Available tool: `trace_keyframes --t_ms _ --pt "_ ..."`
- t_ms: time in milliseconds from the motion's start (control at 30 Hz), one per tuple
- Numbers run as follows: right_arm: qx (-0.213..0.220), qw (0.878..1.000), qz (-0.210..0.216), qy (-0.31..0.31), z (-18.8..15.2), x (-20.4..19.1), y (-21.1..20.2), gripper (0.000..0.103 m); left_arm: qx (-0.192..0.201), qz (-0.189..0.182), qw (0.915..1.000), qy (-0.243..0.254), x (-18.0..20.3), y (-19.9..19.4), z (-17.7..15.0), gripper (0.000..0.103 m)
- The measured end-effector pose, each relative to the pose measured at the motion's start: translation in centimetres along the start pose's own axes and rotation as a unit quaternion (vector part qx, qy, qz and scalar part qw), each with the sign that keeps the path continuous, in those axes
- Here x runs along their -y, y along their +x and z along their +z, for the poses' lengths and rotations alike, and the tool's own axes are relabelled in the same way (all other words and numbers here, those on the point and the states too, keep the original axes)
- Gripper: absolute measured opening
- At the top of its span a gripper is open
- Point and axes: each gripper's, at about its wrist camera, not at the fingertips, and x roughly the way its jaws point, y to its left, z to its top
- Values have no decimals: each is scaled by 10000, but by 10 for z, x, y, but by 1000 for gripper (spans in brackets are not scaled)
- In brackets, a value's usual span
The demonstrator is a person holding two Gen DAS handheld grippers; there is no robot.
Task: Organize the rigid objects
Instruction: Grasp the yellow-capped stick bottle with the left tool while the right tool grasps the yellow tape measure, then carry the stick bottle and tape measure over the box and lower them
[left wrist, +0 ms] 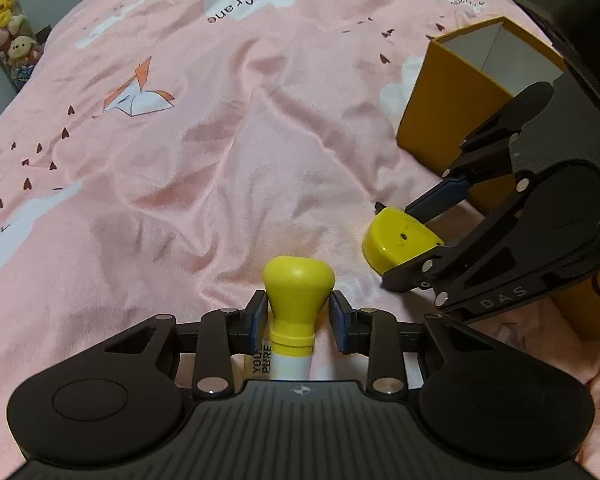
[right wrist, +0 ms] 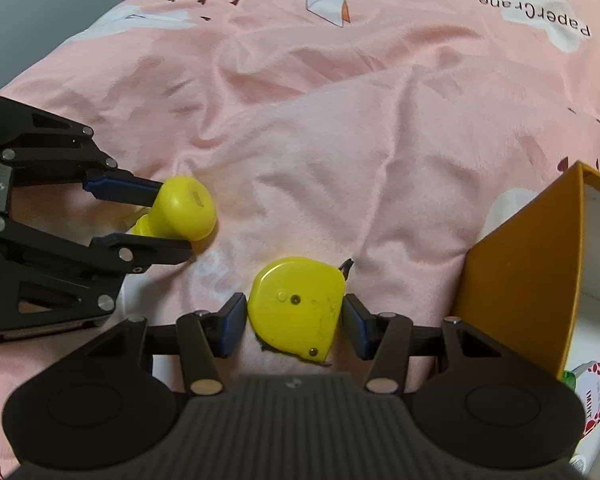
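Note:
A white tube with a yellow bulb-shaped cap (left wrist: 298,304) lies on the pink bedspread between the fingers of my left gripper (left wrist: 299,314). The jaws straddle the cap's neck with small gaps on both sides. In the right wrist view the cap (right wrist: 184,208) sits between the left gripper's fingers (right wrist: 140,190). A yellow tape measure (right wrist: 296,306) lies between the fingers of my right gripper (right wrist: 294,316), which stand close on both sides with narrow gaps. It also shows in the left wrist view (left wrist: 396,240) with the right gripper (left wrist: 412,240) around it.
An open orange box (left wrist: 452,92) with a white inside stands on the bed at the right, close behind the right gripper; it also shows in the right wrist view (right wrist: 528,264). A white printed packet (right wrist: 590,400) lies inside it. Plush toys (left wrist: 4,20) sit far left.

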Motion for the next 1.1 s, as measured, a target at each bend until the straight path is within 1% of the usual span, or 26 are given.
trace_keyframes --t_ms 133,233,333,400,500,633,700,867,933,1100 --pt "165 9996 -44 -218 -7 -8 -13 52 74 95 9999 -5 7 -12 -3 36" --pt "344 9987 -67 -375 -13 -14 -29 52 263 69 9996 -69 12 -27 -5 36" --pt "512 9977 23 -435 -20 -16 -48 52 437 25 9988 -207 17 -43 -6 35" --pt "642 9964 52 -547 -27 -19 -61 52 489 6 9984 -289 21 -52 -6 35" --pt "797 9942 46 -726 -35 -22 -81 52 559 -143 9976 -375 29 -67 -5 35" --pt "910 9921 138 -851 -44 -23 -102 52 710 -143 9968 -334 44 -85 -3 35" --pt "989 9908 103 -915 -50 -22 -114 52 818 -166 9960 -318 53 -95 0 35" --pt "1156 9894 128 -871 -60 -10 -143 52 999 -373 9938 -317 75 -115 12 35" --pt "1203 9885 64 -910 -65 -4 -153 52 1042 -452 9931 -303 84 -119 18 35" --pt "1160 9898 15 -827 -74 17 -172 52 1074 -616 9923 -90 108 -115 41 35"
